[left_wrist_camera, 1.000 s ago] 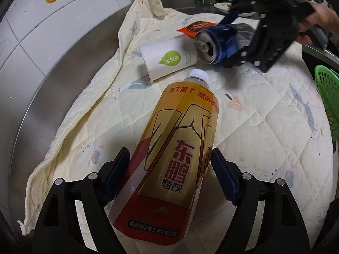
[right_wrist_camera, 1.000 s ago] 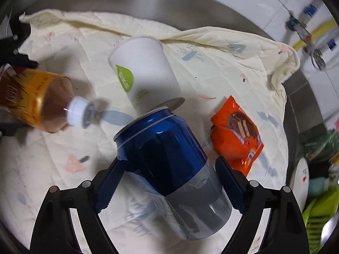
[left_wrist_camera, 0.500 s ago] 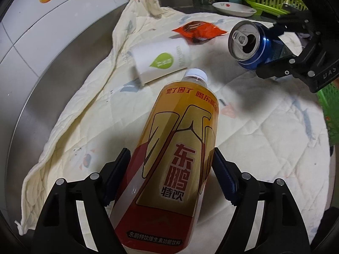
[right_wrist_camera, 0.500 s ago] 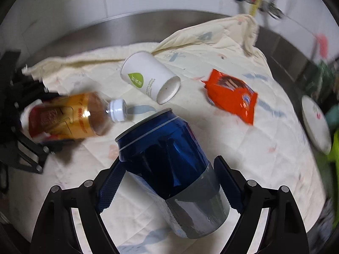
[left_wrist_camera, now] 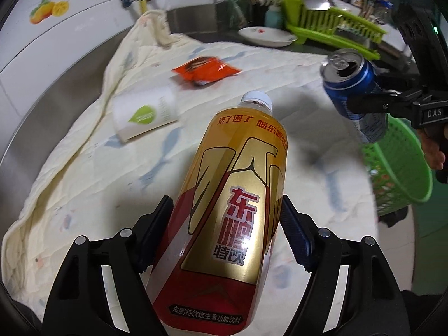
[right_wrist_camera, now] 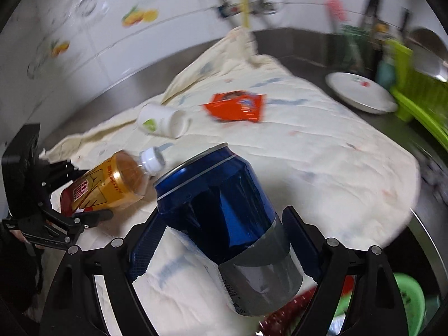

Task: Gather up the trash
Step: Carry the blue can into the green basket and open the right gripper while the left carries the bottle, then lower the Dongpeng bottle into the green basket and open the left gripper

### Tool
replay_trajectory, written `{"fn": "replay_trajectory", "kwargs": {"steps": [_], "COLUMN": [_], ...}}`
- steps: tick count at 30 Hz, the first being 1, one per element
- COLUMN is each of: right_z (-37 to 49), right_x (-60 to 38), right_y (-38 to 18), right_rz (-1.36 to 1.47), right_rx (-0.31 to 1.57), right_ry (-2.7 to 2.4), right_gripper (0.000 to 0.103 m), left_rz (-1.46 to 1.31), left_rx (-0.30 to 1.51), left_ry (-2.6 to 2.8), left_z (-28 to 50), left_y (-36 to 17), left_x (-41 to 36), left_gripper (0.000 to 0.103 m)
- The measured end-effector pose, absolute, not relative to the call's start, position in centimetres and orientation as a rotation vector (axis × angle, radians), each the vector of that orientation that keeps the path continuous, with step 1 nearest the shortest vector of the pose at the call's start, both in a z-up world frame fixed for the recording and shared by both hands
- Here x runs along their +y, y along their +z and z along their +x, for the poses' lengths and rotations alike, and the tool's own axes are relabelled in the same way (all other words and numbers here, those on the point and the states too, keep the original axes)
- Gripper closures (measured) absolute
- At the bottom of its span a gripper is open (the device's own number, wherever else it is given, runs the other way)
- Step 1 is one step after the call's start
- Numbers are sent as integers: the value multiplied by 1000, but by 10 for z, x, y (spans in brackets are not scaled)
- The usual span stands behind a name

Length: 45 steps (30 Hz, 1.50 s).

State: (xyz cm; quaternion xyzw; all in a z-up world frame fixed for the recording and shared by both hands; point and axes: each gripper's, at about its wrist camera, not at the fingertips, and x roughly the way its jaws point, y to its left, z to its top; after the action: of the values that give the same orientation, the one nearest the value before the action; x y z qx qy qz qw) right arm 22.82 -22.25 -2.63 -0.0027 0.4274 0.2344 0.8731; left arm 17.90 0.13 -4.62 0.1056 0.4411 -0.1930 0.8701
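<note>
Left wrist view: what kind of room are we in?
Most likely a home kitchen counter: white tiled wall with fruit stickers, a green dish rack holding a ladle, a white plate, and steel countertop under a quilted cloth.

Home kitchen counter, we'd say.
Steel worktop (left_wrist_camera: 70, 64), tiled wall (left_wrist_camera: 84, 8), and a green dish rack (left_wrist_camera: 336, 28) plus plate (left_wrist_camera: 266, 36) ahead of our tongs.

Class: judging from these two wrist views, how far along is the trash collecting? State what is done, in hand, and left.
Done: nothing is visibly binned yet. In hand: the left gripper clamps the bottle; the right gripper carries the blue can, near the green basket. Left: paper cup and orange wrapper lie on the cloth.
</note>
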Motion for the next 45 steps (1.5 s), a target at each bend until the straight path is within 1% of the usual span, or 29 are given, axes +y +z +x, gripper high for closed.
{"fn": "replay_trajectory", "kwargs": {"steps": [4,8,15,23,26,32,38,45], "right_z": [205,180,137,105,97,77,48,28], "right_x": [-281,-339,-417,-462,-471,-482,-485,-489], "right_y": [-24,-34,-84,-124,-122,-103,-85,-76], "right_rz": [27,37,75,138,168,209,245,260], "right_rx": [889,916,1011,1065,1044,976,909,871], "right_ry": [353,200,-25,-129,-123,-118,-105,-103], "right_gripper": [22,22,22,21,18,17,16,16], "left_rz": [219,221,259,304,318,363,475,525], "left_rx": [897,886,858,858,871,892,900,922], "left_ry": [-475,-552,-666,-750,-785,-850,-874,-875], "left_z": [173,168,156,143,140,133,127,129], "left_y": [-40,-36,-29,-27,-31,-42,-59,-74], "left_x": [-24,-57,-120,-189,-217,-270,-324,-356], "left_gripper": [29,29,29,29,29,29,28,27]}}
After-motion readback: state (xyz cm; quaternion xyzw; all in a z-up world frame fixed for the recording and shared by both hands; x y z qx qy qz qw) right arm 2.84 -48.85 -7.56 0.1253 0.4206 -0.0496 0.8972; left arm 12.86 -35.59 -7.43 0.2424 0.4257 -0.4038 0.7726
